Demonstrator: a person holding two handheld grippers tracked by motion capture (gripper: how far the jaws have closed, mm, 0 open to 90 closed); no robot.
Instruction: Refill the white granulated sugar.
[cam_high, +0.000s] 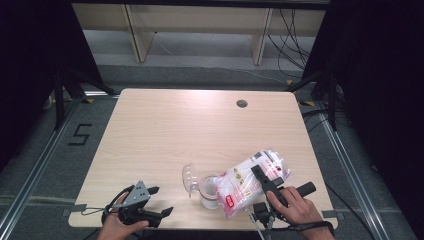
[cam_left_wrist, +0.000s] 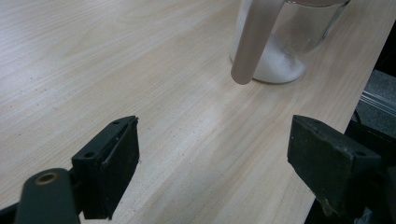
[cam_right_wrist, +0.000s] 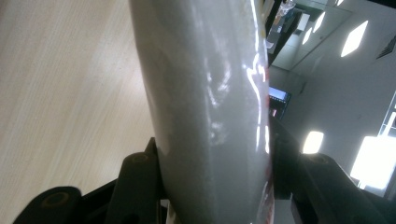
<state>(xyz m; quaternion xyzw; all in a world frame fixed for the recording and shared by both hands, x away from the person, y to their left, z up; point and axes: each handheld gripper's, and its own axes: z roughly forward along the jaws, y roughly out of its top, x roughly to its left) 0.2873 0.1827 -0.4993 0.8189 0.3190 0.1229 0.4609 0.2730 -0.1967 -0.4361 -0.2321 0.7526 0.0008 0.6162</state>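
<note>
A clear plastic bag (cam_high: 245, 181) of white granules with red print hangs tilted low over the table's front right. My right gripper (cam_high: 262, 177) is shut on it. In the right gripper view the bag (cam_right_wrist: 210, 93) bulges up between both black jaws, which press its sides. The bag's lower end rests against a clear glass jar (cam_high: 209, 191) with white granules at its bottom (cam_left_wrist: 280, 65). The jar's clear lid (cam_high: 189, 179) leans open on its left. My left gripper (cam_high: 162, 200) stands open and empty at the front left, its jaws (cam_left_wrist: 219, 154) wide apart and pointing at the jar.
The light wooden table (cam_high: 200, 130) has a round cable hole (cam_high: 242, 103) at the back right. A pale translucent bar (cam_left_wrist: 252, 42) crosses in front of the jar in the left gripper view. The table's front edge runs close under both hands.
</note>
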